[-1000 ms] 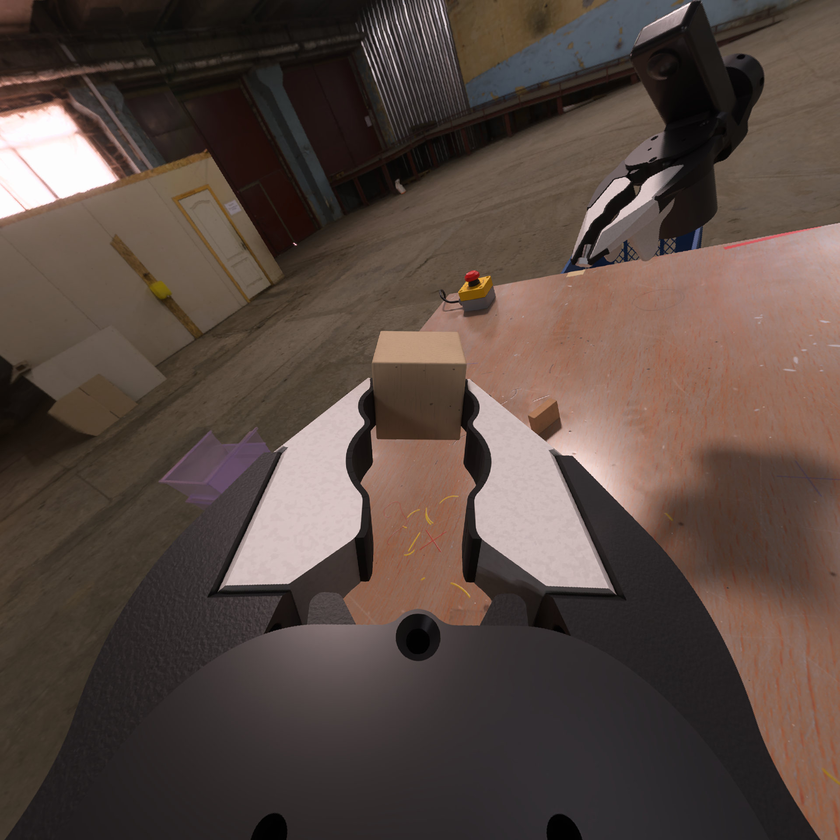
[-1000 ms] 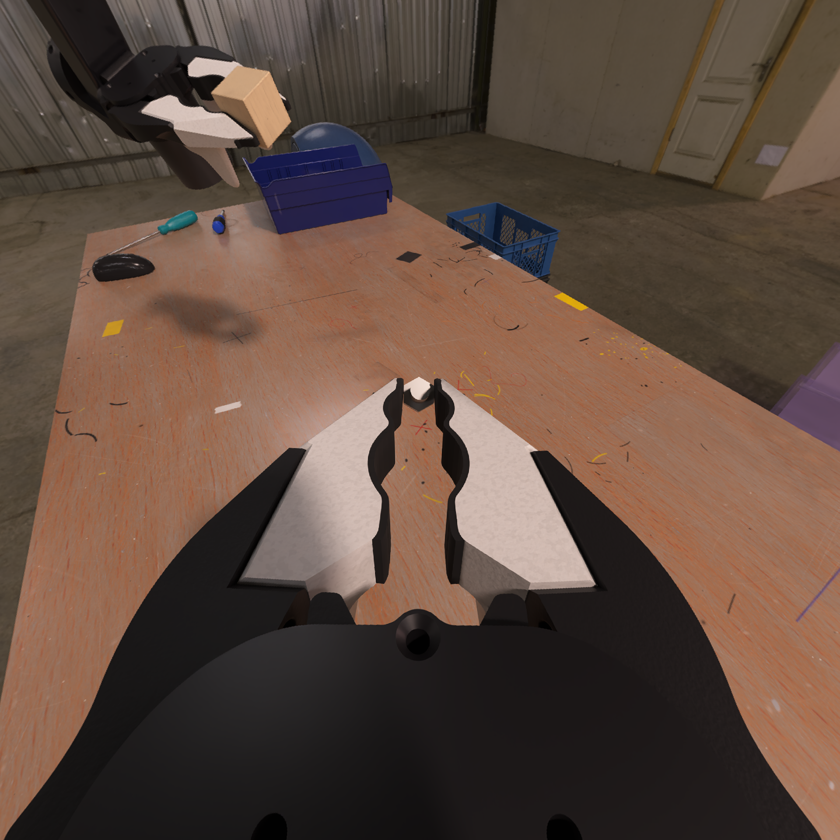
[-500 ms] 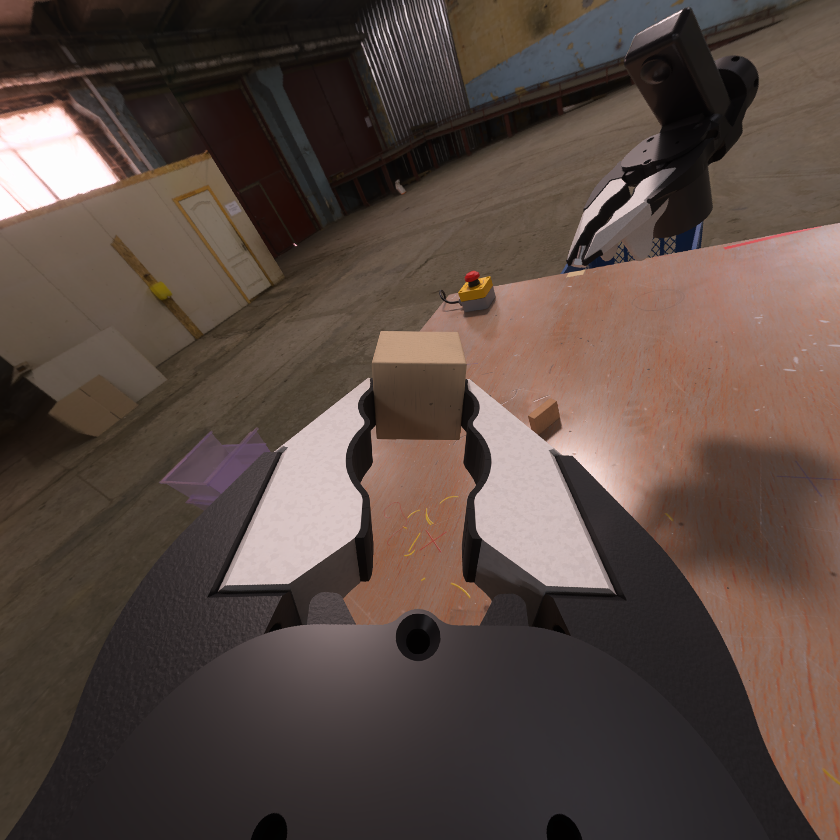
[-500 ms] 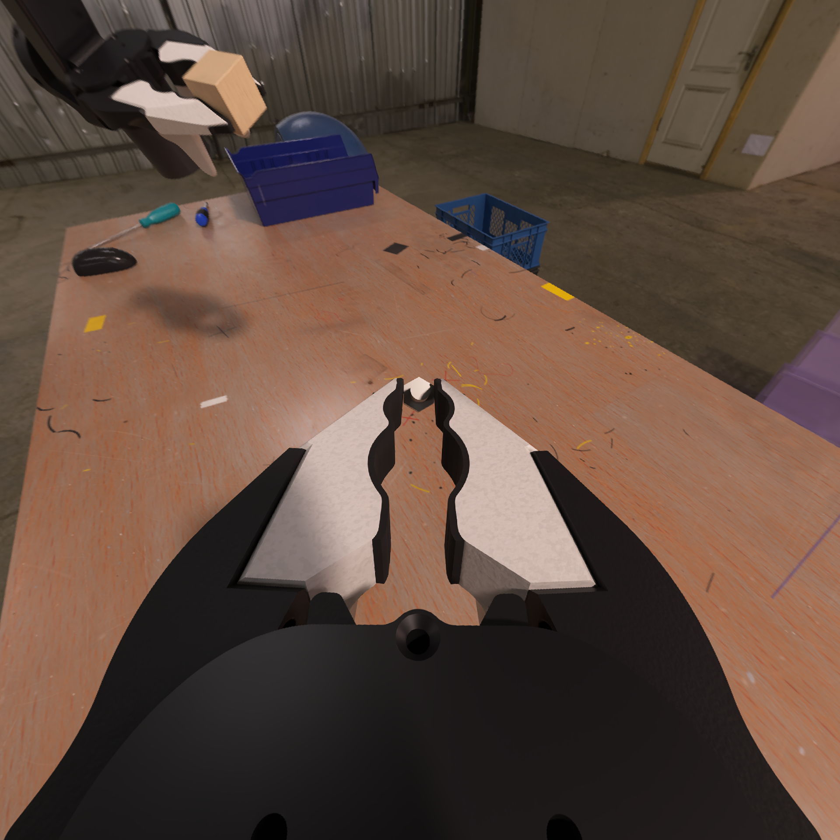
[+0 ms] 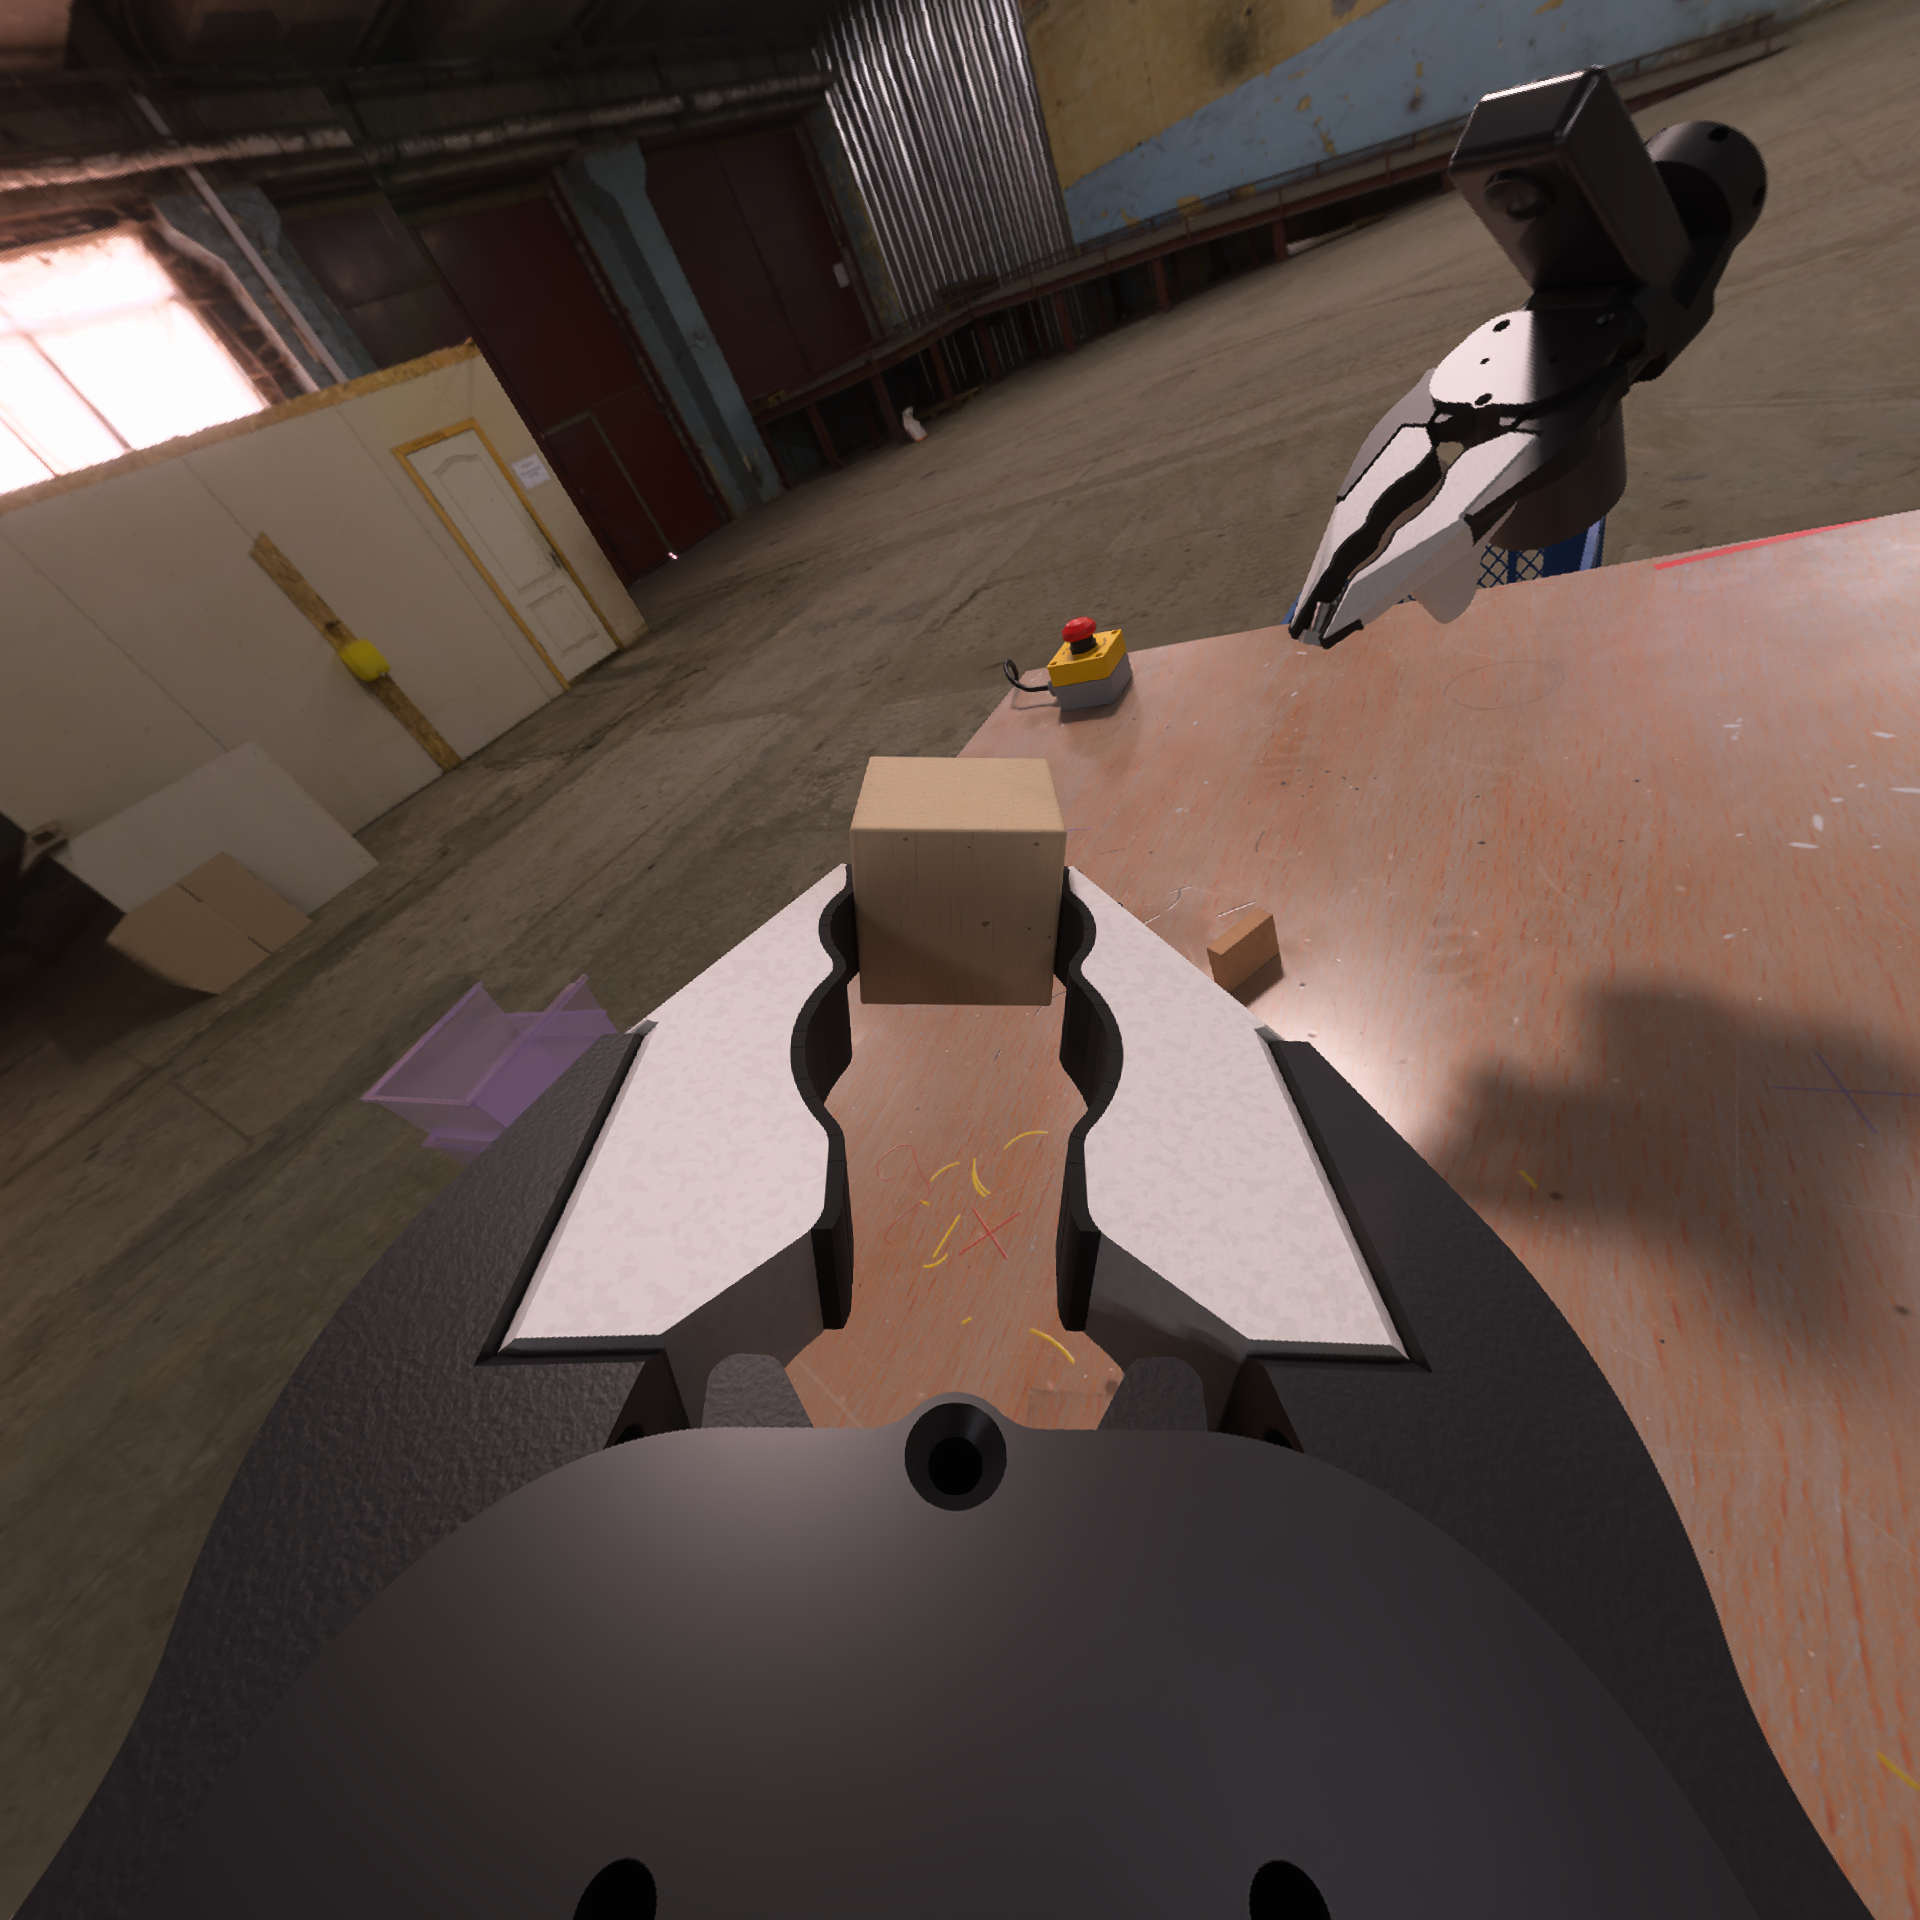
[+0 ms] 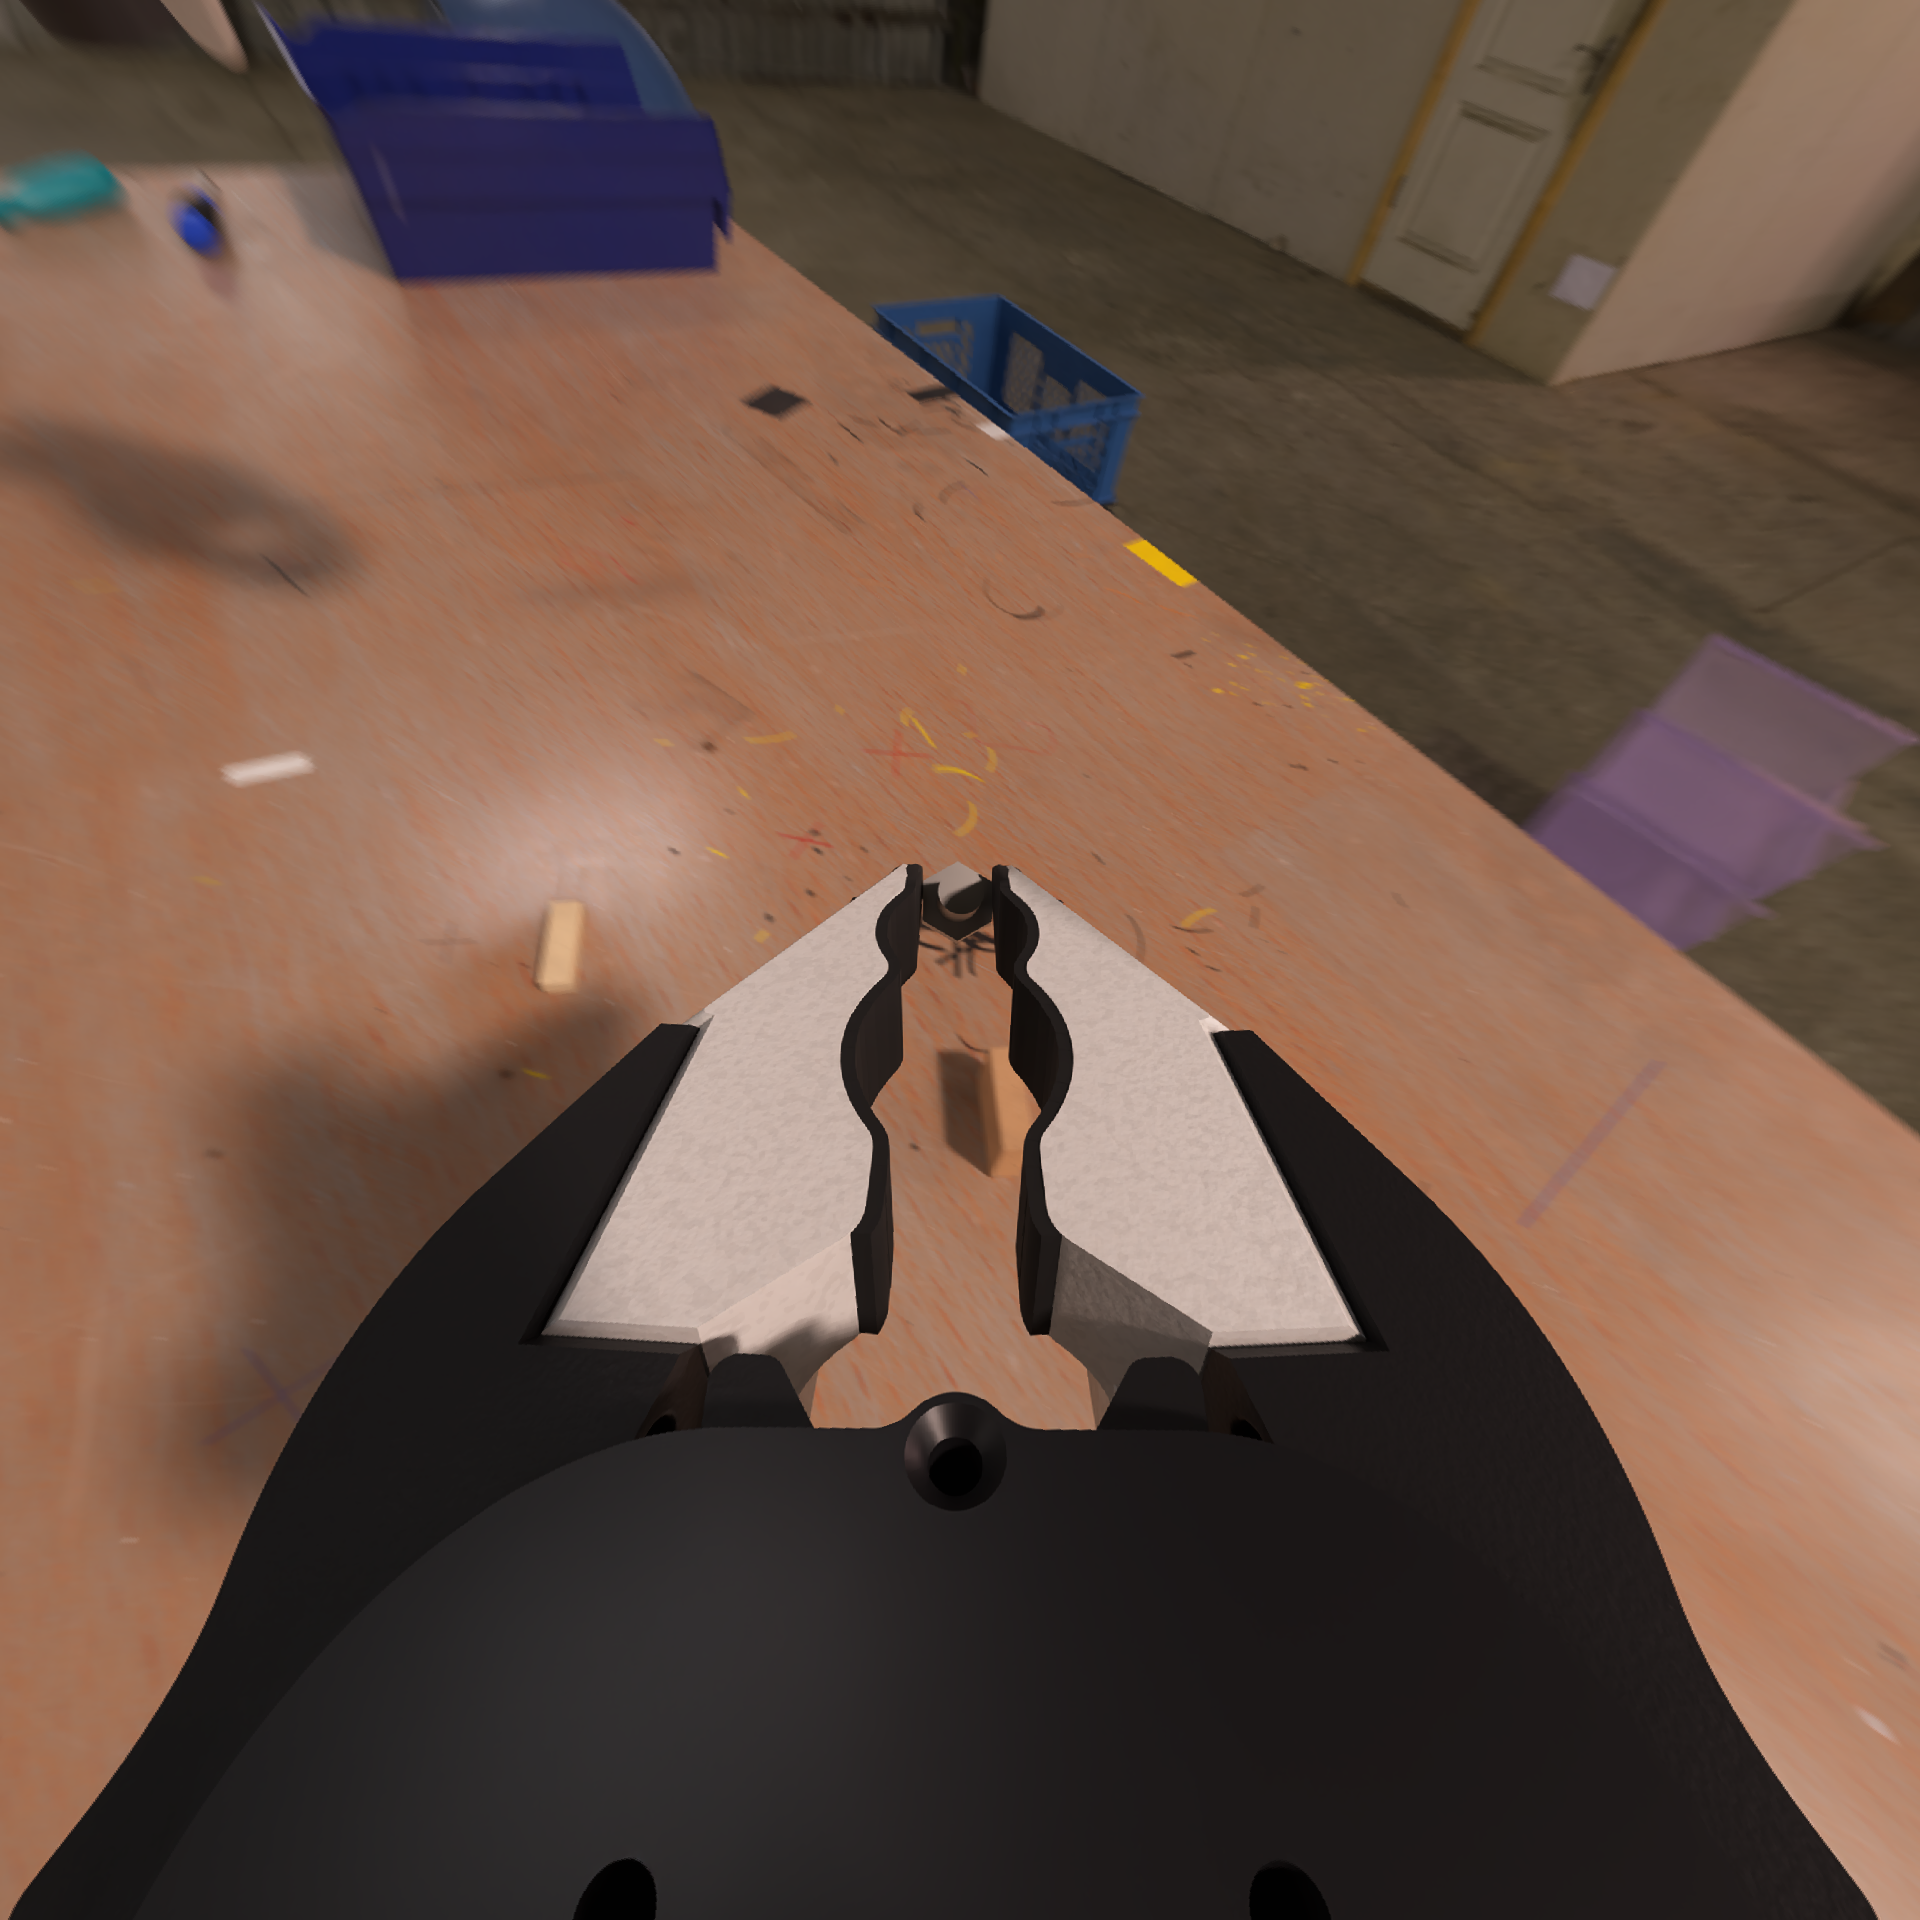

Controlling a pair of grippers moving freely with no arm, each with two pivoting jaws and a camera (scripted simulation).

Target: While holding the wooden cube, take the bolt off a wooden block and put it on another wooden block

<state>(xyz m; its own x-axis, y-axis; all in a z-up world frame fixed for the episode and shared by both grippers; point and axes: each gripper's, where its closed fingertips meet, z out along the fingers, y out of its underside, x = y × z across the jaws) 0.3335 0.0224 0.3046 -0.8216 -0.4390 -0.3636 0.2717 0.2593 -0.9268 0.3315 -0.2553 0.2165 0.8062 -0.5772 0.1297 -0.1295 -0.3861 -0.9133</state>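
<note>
My left gripper (image 5: 956, 883) is shut on a light wooden cube (image 5: 956, 894) and holds it above the table's near corner. My right gripper (image 6: 956, 896) is shut on a small grey-white bolt (image 6: 964, 896) at its fingertips, above the table. It also shows in the left wrist view (image 5: 1325, 621), high at the far right, pointing down. One small wooden block (image 6: 985, 1110) lies on the table below the right fingers. Another wooden block (image 6: 561, 943) lies to its left. The left wrist view shows one wooden block (image 5: 1242, 943) just right of the cube.
The plywood table (image 6: 416, 623) carries a dark blue bin (image 6: 540, 187), a teal screwdriver (image 6: 52, 187) and a yellow stop button (image 5: 1086, 657). A blue crate (image 6: 1023, 384) and a purple bin (image 6: 1714, 800) stand on the floor off the table's edge.
My right gripper has tipped downward with the bolt, so the two wooden blocks now show and the left gripper has left its view. My left gripper and the cube have stayed put.
</note>
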